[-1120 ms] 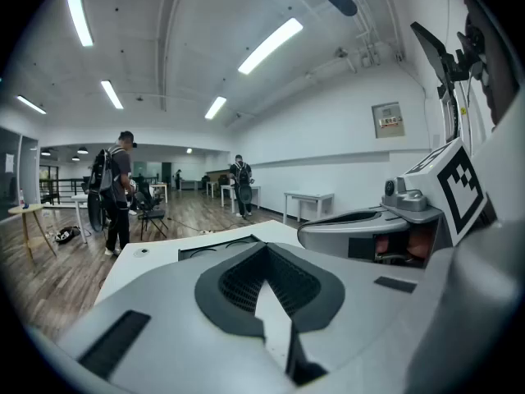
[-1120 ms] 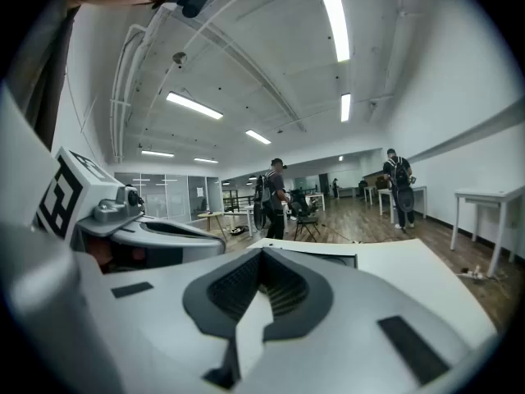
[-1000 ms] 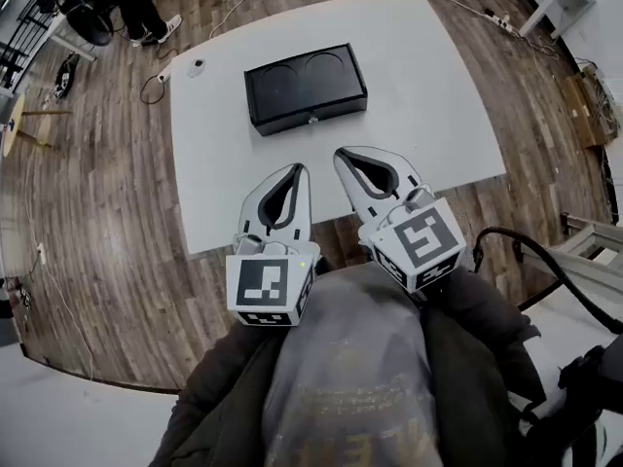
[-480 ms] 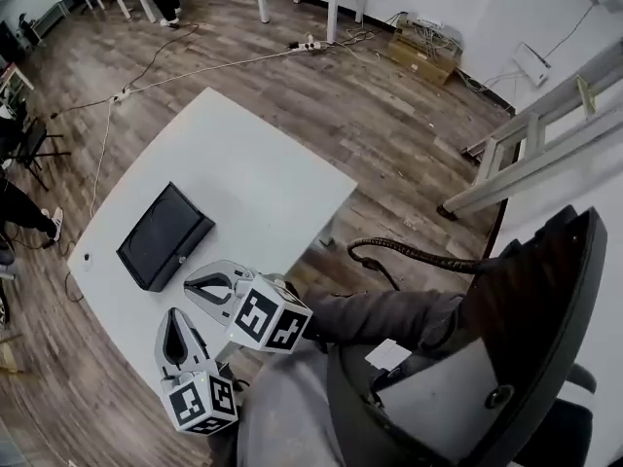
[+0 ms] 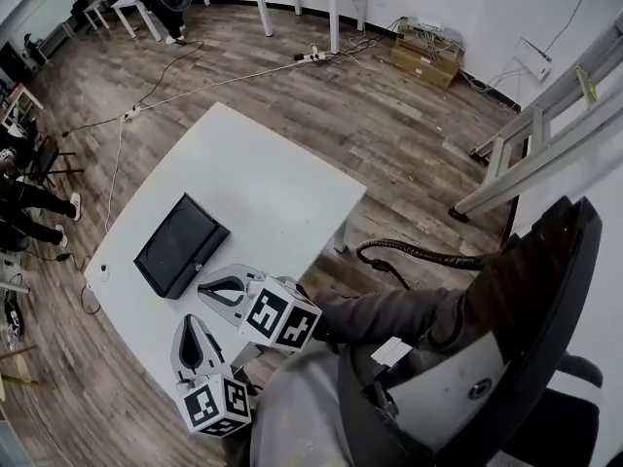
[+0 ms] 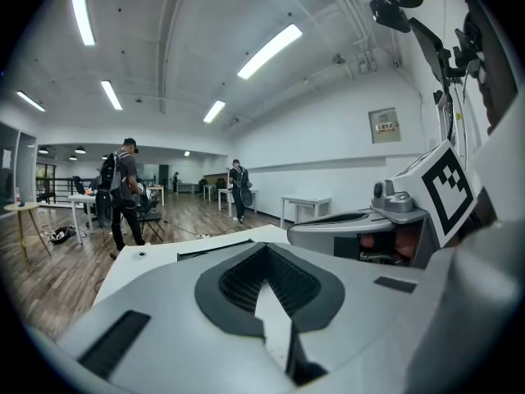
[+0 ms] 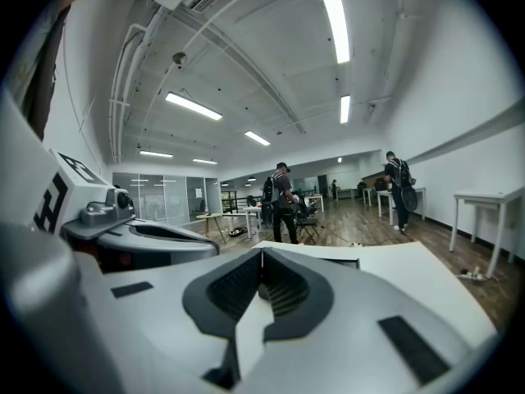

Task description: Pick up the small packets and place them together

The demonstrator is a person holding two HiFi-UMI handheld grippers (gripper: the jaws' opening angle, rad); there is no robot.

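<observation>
While left gripper (image 5: 195, 321) and right gripper (image 5: 202, 282) sit clenched, empty, at the table's (image 5: 268, 168) near edge, no small packets show in any view; black box (image 5: 182, 244) lies just ahead, right gripper nearer.

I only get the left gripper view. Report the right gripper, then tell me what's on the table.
Observer: The right gripper is shut, with nothing between its jaws.
Operator: Now the table.
Observer: The head view shows the white table bearing a flat black box. I see no packets on it.
Operator: Report anything else nearby.
Observer: What looks like a metal ladder stands on the floor, apart from the table.
</observation>
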